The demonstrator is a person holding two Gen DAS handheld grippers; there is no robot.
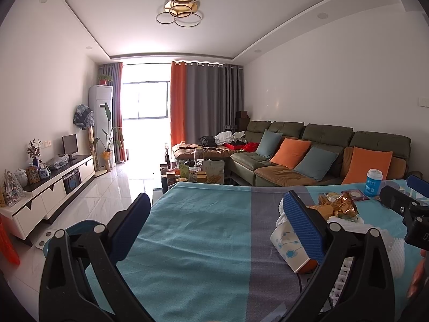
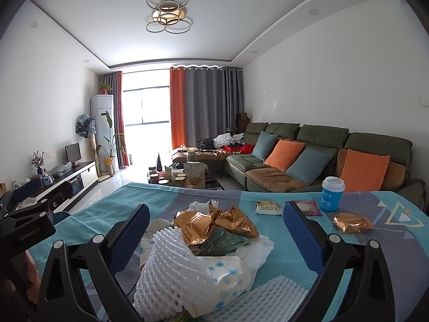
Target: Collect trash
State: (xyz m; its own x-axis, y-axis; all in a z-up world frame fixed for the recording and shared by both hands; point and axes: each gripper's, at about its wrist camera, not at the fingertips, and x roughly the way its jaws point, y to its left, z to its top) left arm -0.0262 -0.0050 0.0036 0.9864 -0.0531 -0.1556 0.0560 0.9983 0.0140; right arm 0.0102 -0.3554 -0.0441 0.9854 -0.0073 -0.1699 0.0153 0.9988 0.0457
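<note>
The right gripper (image 2: pixel 214 238), jaws wide apart and empty, hovers over heaped trash (image 2: pixel 211 244) on the cloth-covered table (image 2: pixel 107 212), seemingly poised to gather it, while the left gripper (image 1: pixel 214 222) waits open alongside.

A heap of trash lies on the tabletop: a white foam net sleeve (image 2: pixel 171 263) in front, crumpled gold foil wrappers (image 2: pixel 214 224) on top, a green wrapper (image 2: pixel 228 240) under them, and white paper with blue dots (image 2: pixel 228 276) below. Behind the heap lie a small pale snack packet (image 2: pixel 269 207) and a dark red packet (image 2: pixel 305 206). Another gold foil wrapper (image 2: pixel 351 222) lies apart, on the right.
</note>
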